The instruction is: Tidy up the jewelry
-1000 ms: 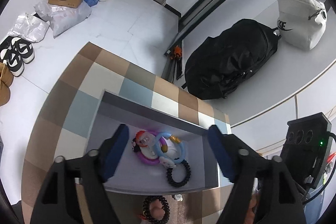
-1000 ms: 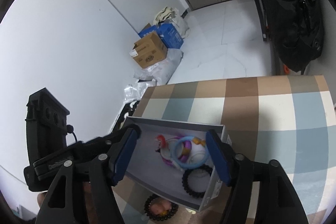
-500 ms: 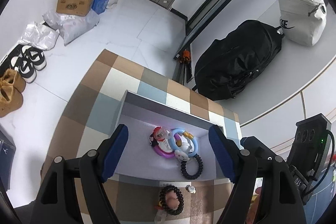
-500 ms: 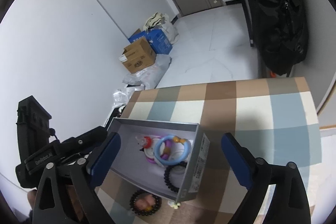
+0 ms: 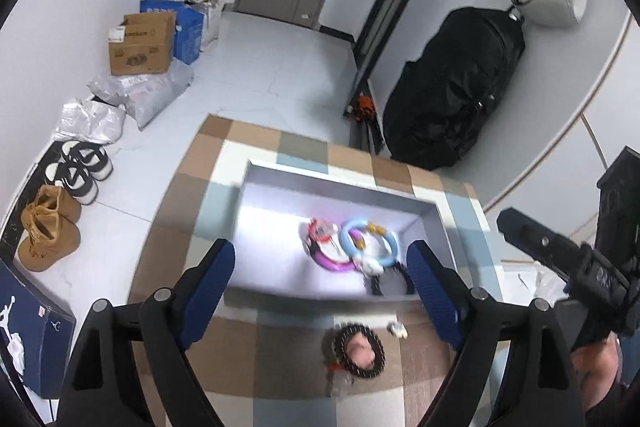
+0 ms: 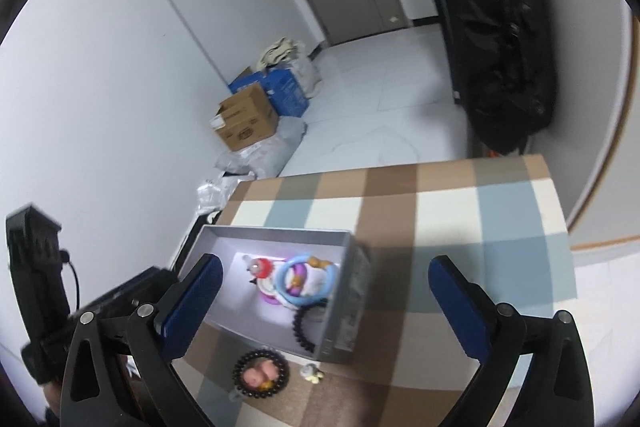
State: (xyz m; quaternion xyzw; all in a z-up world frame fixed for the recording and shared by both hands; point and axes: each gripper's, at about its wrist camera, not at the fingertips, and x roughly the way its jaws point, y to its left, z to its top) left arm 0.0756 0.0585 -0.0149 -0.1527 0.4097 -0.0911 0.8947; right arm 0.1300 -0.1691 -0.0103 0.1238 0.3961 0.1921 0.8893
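A shallow grey box (image 5: pixel 256 227) lies on a table covered with a checked cloth (image 5: pixel 188 195) of brown, cream and pale blue squares. Inside the box, toward its 3 o'clock end, there is a pale blue ring bracelet (image 5: pixel 370 245) with small orange charms. It lies partly over a purple ring (image 5: pixel 334 263) and a small red-and-white figure (image 5: pixel 320 233). A black spiral band (image 6: pixel 302 327) touches them at 6 o'clock, against the near wall of the box. Outside the box, just beside its near wall, a dark beaded bracelet (image 5: pixel 360 351) lies on the cloth around a pink charm (image 6: pixel 260 375). A small white-and-yellow charm (image 6: pixel 312 373) lies near it at 3 o'clock.

The left gripper (image 5: pixel 322 287) is spread wide and holds nothing; its blue pads (image 5: pixel 208 291) hang over the near edge of the box. The right gripper (image 6: pixel 320 303) is also spread wide and empty, with one pad over the box and the other over bare cloth at 3 o'clock.

Compared with one second ago, both grippers have risen and drawn back. The whole box and the beaded bracelet now show in the left view, and the right jaws stand much wider apart than before. The jewelry has not moved.
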